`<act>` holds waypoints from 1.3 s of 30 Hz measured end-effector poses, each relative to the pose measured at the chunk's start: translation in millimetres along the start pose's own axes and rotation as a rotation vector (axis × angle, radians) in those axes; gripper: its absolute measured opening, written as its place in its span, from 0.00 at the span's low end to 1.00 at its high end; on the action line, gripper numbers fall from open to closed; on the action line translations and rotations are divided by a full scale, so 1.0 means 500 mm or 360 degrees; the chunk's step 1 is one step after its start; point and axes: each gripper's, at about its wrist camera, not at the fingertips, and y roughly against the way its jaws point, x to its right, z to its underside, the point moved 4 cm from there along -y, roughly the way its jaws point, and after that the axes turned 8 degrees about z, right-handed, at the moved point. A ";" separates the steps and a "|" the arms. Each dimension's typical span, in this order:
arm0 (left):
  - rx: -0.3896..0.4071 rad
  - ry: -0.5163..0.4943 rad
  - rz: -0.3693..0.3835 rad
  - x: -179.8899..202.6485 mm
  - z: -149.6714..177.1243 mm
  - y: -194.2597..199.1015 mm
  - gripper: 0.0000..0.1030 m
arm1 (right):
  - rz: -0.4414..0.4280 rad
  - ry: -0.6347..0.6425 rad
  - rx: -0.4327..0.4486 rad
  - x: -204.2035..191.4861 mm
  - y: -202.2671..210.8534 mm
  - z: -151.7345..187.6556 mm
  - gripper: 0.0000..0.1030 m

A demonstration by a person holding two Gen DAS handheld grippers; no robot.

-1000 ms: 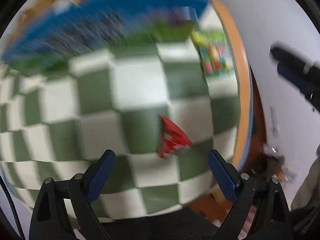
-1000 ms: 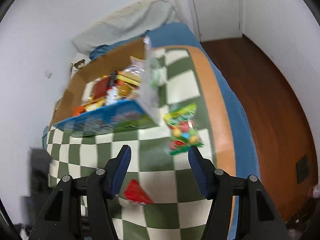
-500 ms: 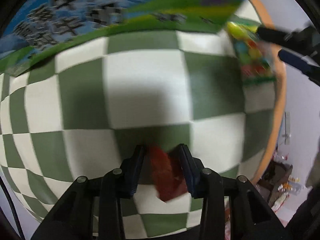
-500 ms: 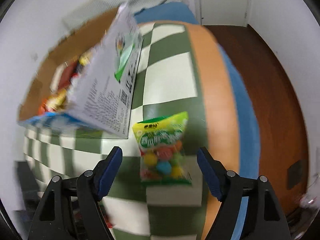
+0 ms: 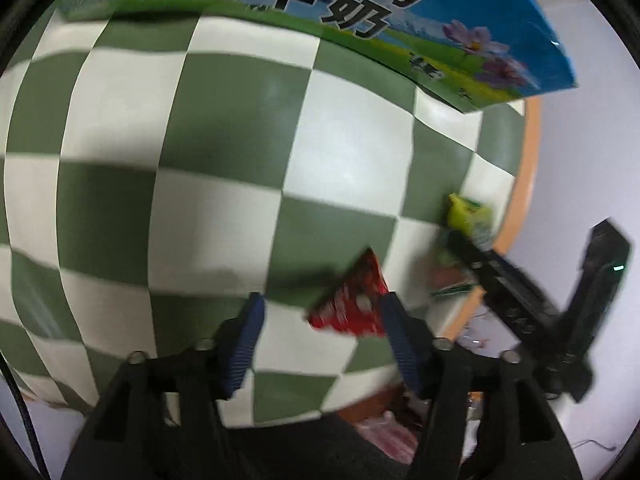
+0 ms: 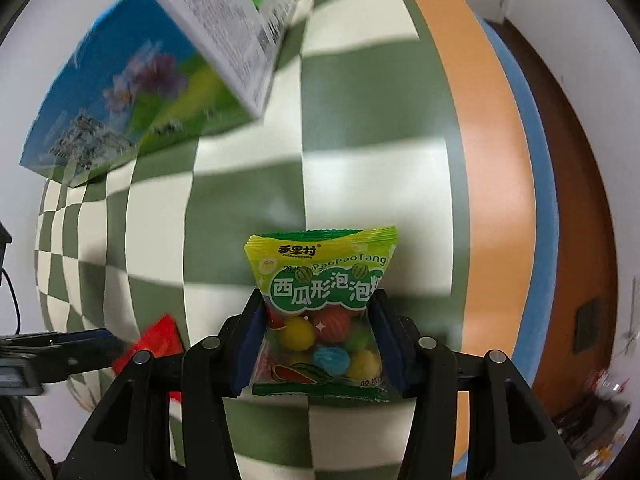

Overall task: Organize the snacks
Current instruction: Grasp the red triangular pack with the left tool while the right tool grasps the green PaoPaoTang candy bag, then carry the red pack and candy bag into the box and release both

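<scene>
A green bag of round candies [image 6: 320, 308] lies on the checkered cloth between the fingers of my right gripper [image 6: 318, 332]; the jaws press its sides. A small red packet [image 5: 352, 304] lies blurred between the blue pads of my left gripper [image 5: 320, 320]; a gap shows on its left side, and it touches the right pad. The red packet [image 6: 156, 340] also shows in the right wrist view, beside the left gripper's finger. The right gripper [image 5: 520, 296] and green bag [image 5: 468, 216] show at the right of the left wrist view.
A blue and green printed carton [image 5: 360, 4] with an open flap [image 6: 232, 28] stands at the back of the green and white checkered table [image 5: 240, 140]. The table's orange edge [image 6: 492, 160] runs along the right, with wooden floor [image 6: 580, 160] beyond.
My left gripper's jaws have opened wider around the red packet, which now sits to the right between them. My right gripper has come down around the green candy bag and closed on it.
</scene>
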 end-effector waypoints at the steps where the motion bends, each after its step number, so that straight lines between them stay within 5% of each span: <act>1: -0.0012 -0.0001 0.0014 0.005 0.010 -0.003 0.60 | -0.0010 -0.0023 -0.0003 0.004 -0.002 0.009 0.53; 9: -0.0157 -0.0161 -0.0001 0.075 0.013 -0.071 0.60 | -0.0055 -0.0128 -0.0012 0.017 -0.010 0.057 0.53; 17: -0.0144 -0.0271 -0.0220 0.080 -0.001 -0.143 0.59 | -0.0030 -0.0187 0.0000 0.026 -0.008 0.068 0.53; 21: -0.0089 -0.0378 -0.0332 0.086 -0.009 -0.155 0.34 | 0.0000 -0.0174 0.0010 0.020 -0.011 0.069 0.53; 31: 0.0045 -0.0444 -0.0287 0.128 -0.029 -0.089 0.31 | -0.0049 -0.0151 0.0081 -0.023 0.017 0.060 0.52; 39: 0.0324 -0.0506 -0.0155 0.194 -0.069 0.105 0.31 | -0.0311 -0.0091 0.0266 -0.104 0.169 -0.006 0.52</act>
